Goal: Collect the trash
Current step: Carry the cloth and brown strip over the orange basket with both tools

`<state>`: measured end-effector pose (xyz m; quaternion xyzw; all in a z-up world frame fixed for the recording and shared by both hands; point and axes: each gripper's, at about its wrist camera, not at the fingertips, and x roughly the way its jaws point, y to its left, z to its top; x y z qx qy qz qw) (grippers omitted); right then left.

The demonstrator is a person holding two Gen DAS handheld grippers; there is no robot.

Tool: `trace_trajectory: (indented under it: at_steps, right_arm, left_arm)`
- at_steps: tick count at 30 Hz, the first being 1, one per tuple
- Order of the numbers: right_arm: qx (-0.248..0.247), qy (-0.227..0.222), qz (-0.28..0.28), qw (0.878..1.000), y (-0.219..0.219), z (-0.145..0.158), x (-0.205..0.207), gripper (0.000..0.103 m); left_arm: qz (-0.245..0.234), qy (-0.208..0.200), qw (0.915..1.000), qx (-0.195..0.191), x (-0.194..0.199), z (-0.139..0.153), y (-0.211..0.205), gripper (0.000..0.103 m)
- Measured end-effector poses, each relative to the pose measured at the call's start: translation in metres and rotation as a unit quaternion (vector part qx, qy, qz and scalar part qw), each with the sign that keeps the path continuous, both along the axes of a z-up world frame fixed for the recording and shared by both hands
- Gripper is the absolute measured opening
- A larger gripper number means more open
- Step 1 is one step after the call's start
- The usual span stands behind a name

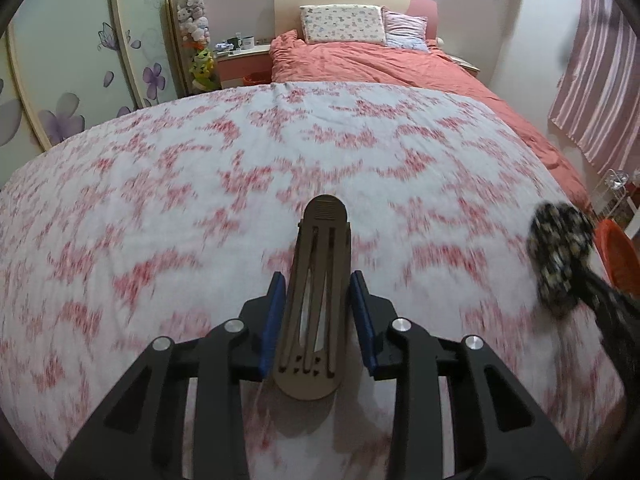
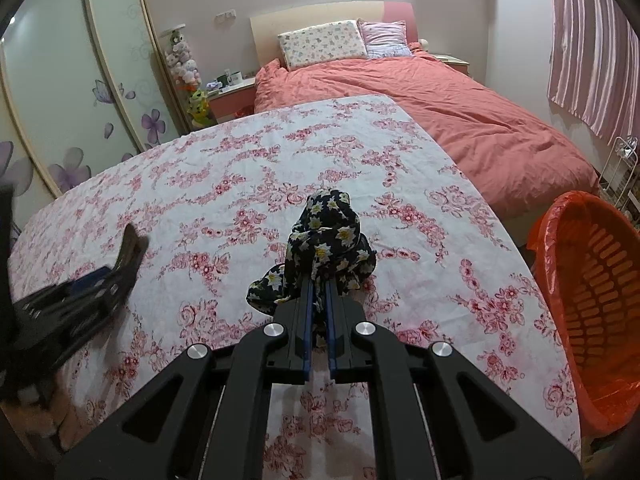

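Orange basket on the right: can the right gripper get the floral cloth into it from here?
Probably yes. The right gripper is shut on the floral cloth, held over the tablecloth, and the orange basket stands open beside the table edge with nothing visible between.

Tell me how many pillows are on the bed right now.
2: a floral-print pillow leans on the headboard, and a striped pink pillow sits right beside it, nearer the curtain. The duvet could hide more.

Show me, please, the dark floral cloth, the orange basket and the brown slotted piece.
dark floral cloth (image 2: 326,236), right wrist view, bunched middle.
orange basket (image 2: 600,280), right wrist view, slotted inner wall.
brown slotted piece (image 1: 320,280), left wrist view, mid-length.
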<state>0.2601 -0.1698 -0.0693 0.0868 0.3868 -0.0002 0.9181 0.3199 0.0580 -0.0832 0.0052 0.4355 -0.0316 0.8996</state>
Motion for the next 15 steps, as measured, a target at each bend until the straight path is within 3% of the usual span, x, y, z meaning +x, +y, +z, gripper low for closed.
trace_trajectory:
  at_steps: [15]
  right_arm:
    - [0.019,0.017,0.006,1.000,-0.004,-0.008,0.000,0.007]
  left_arm:
    - [0.011,-0.006,0.9991,-0.041,-0.009,0.000,0.015,0.034]
